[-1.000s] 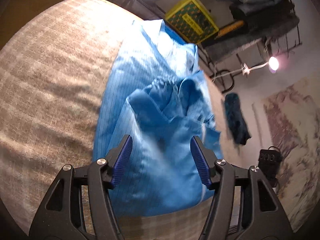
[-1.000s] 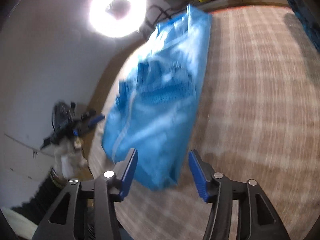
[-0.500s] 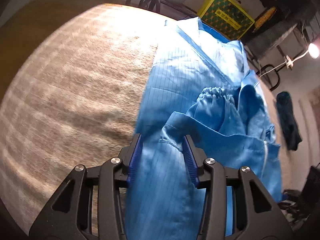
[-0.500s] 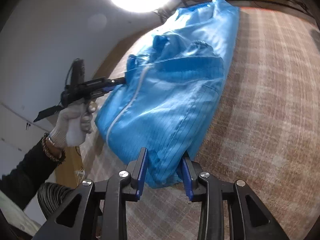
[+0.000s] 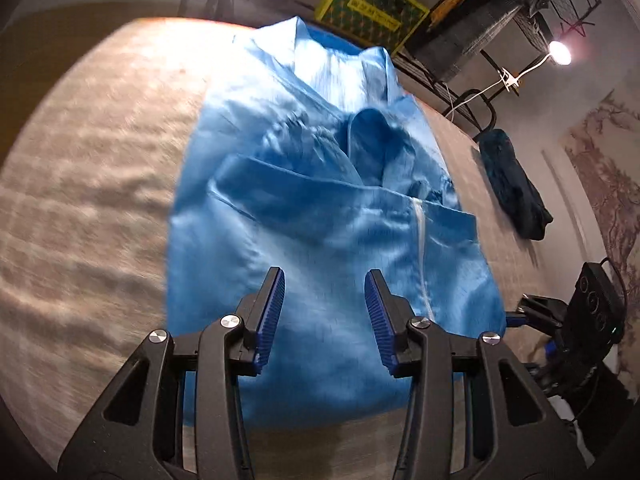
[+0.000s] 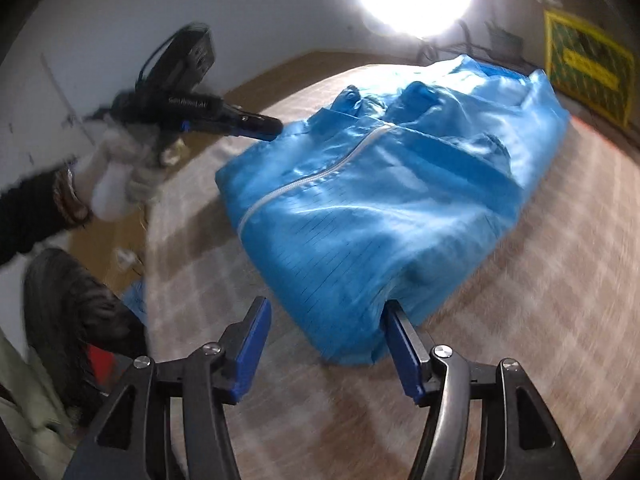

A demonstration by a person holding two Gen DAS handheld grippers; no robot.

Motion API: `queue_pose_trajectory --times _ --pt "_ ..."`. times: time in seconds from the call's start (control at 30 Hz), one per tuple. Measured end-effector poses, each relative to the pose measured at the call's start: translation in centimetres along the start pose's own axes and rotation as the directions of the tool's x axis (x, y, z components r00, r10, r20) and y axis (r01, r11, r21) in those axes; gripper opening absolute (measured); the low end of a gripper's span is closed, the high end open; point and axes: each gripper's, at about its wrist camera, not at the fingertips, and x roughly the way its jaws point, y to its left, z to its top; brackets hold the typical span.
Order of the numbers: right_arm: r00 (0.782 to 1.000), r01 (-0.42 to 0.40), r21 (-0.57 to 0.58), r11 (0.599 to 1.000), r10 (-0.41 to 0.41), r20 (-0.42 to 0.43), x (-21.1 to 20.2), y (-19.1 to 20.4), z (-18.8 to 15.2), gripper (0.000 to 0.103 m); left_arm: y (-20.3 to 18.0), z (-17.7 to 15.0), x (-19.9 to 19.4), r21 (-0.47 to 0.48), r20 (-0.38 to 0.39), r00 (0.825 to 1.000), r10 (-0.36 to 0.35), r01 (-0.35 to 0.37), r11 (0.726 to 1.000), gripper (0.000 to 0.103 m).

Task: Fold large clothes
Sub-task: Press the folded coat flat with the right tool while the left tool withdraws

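While the blue garment (image 5: 320, 216) lies folded in a rough rectangle on the checked beige cloth surface (image 5: 88, 184), both claws stand wide and hold nothing. Its fabric is thin and glossy, lined with a fine dark grid, with a white zipper (image 6: 304, 180) running down its upper layer and gathered cuffs bunched at the far end. The left gripper (image 5: 324, 320) hovers over the garment's near edge. The right gripper (image 6: 324, 344) sits just beside the garment's near corner. Beyond the garment's far end stands a yellow-and-green crate (image 5: 372, 4); its contents cannot be seen.
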Motion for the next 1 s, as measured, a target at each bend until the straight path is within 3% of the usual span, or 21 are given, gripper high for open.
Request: queue_pose_trajectory --times 0.1,0.27,0.43,0.53,0.57,0.6,0.67,0.77,0.87,1.0 --pt "1.000 0.022 -0.043 0.999 -0.022 0.010 -0.2 -0.3 0.5 0.061 -2.3 -0.1 0.1 0.030 -0.018 0.999 -0.038 0.038 0.999 0.042" --pt "1.000 -0.015 0.006 1.000 0.015 -0.021 -1.0 -2.1 -1.7 0.061 -7.5 0.4 0.7 0.145 -0.069 0.991 -0.115 0.124 0.982 0.042" --pt "0.995 -0.094 0.062 0.994 0.092 0.047 -0.7 -2.9 -2.0 0.061 -11.8 1.0 5.4 0.170 -0.210 0.958 -0.194 0.231 0.958 0.042" --pt "0.995 -0.094 0.031 0.995 0.093 0.030 0.8 -2.4 -1.5 0.060 -13.4 1.4 8.0 0.211 -0.246 0.956 -0.160 0.214 0.954 0.042" --pt "0.993 -0.111 0.036 0.993 0.110 0.030 0.9 -2.4 -1.5 0.054 -13.6 1.5 8.5 0.235 -0.246 0.960 -0.133 0.192 0.953 0.042" --pt "0.989 -0.143 0.042 0.989 0.142 0.039 0.8 -2.3 -1.4 0.049 -13.8 1.7 9.4 0.271 -0.236 0.969 -0.078 0.143 0.952 0.042" --pt "0.973 -0.215 0.037 0.976 0.211 0.092 -0.5 -2.1 -1.3 0.049 -13.4 1.9 10.7 0.271 -0.246 0.968 -0.046 0.114 0.956 0.042" --pt "0.969 -0.208 0.025 0.978 0.203 0.140 -1.7 -2.4 -1.3 0.049 -13.0 2.0 10.9 0.265 -0.235 0.971 -0.055 0.118 0.957 0.042" --pt "0.988 -0.146 0.006 0.989 0.145 0.055 -0.3 -2.8 -1.6 0.049 -12.5 1.7 10.6 0.247 -0.222 0.971 -0.085 0.140 0.959 0.042" --pt "0.987 -0.160 -0.023 0.987 0.160 -0.001 1.0 -2.3 -1.5 0.049 -11.5 1.8 9.7 0.214 -0.183 0.971 -0.153 0.191 0.958 0.042"
